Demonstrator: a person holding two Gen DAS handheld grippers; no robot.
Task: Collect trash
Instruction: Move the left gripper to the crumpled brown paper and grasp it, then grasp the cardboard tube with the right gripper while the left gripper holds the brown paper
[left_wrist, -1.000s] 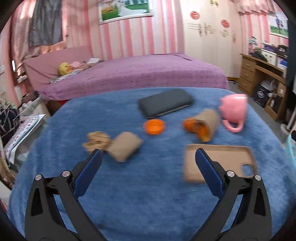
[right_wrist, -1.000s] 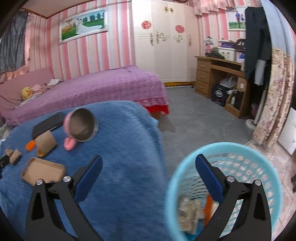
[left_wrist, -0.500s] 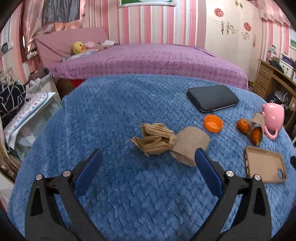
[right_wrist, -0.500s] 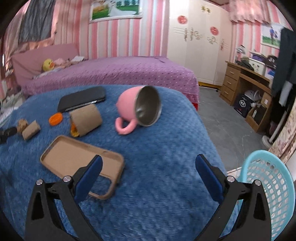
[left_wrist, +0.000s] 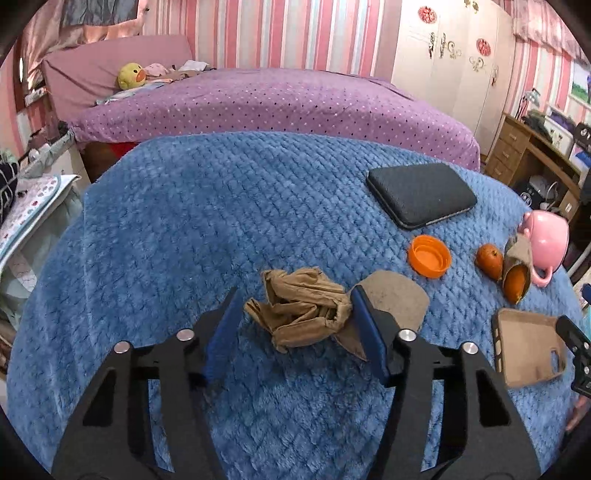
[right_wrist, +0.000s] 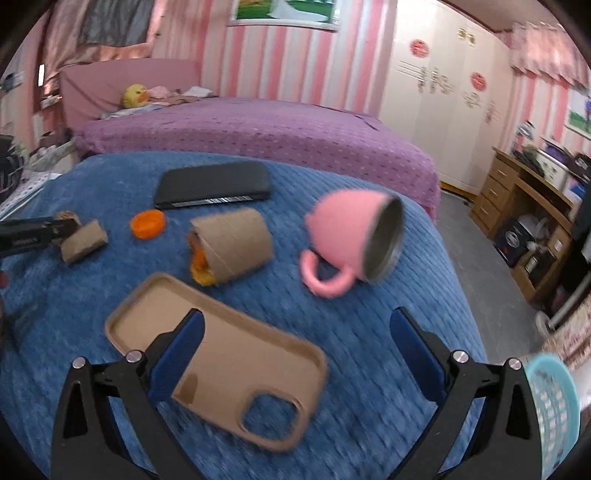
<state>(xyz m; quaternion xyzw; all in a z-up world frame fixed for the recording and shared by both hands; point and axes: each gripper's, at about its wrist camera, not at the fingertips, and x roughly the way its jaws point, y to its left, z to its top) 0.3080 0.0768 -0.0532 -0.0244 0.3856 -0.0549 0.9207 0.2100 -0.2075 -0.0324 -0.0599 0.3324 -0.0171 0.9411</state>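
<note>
Left wrist view: left gripper (left_wrist: 295, 314) sits half-closed around the crumpled paper (left_wrist: 301, 312) on the blue blanket (left_wrist: 184, 229), not clamped yet. Its right finger is jammed against the cardboard tube (left_wrist: 391, 301), so it might snag that too. Right gripper (right_wrist: 297, 345) hangs wide open over the phone case (right_wrist: 218, 354), basket (right_wrist: 550, 402) nearby.

Blue quilted table cover (left_wrist: 229, 206) under crumpled paper (left_wrist: 299, 308), cardboard tubes (right_wrist: 234, 245), phone case (right_wrist: 221, 354)
</note>
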